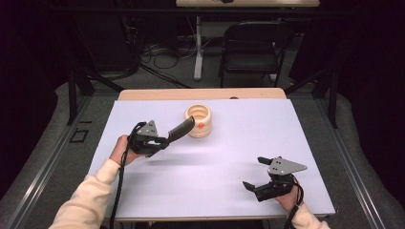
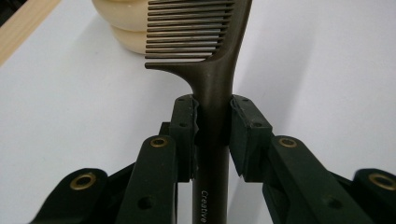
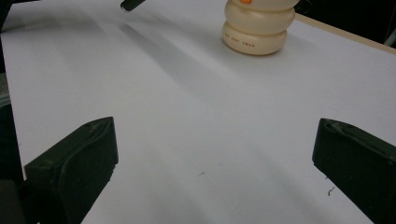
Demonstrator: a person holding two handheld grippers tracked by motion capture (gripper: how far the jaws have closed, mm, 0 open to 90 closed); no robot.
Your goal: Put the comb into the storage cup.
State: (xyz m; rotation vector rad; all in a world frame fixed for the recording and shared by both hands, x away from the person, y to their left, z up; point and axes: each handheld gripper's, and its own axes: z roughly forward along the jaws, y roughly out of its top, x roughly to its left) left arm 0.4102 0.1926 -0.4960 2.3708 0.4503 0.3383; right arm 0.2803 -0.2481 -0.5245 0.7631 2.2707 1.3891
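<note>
The white surface [image 1: 210,162] sits in a dark room. Near me, my right gripper [image 1: 260,174] hangs low over the surface with its jaws wide apart and nothing between them. A bit farther off, my left gripper [image 2: 212,119] is clamped on the handle of a dark comb [image 2: 212,70]. The comb's toothed end reaches the rim of a cream ribbed holder [image 1: 198,121], which stands farther back on the surface.

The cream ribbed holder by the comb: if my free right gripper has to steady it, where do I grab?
Grip the cream ribbed holder at the groove between its bulges, coming level from its right side; the comb in the left gripper crowds the left. The right gripper stands open.
</note>
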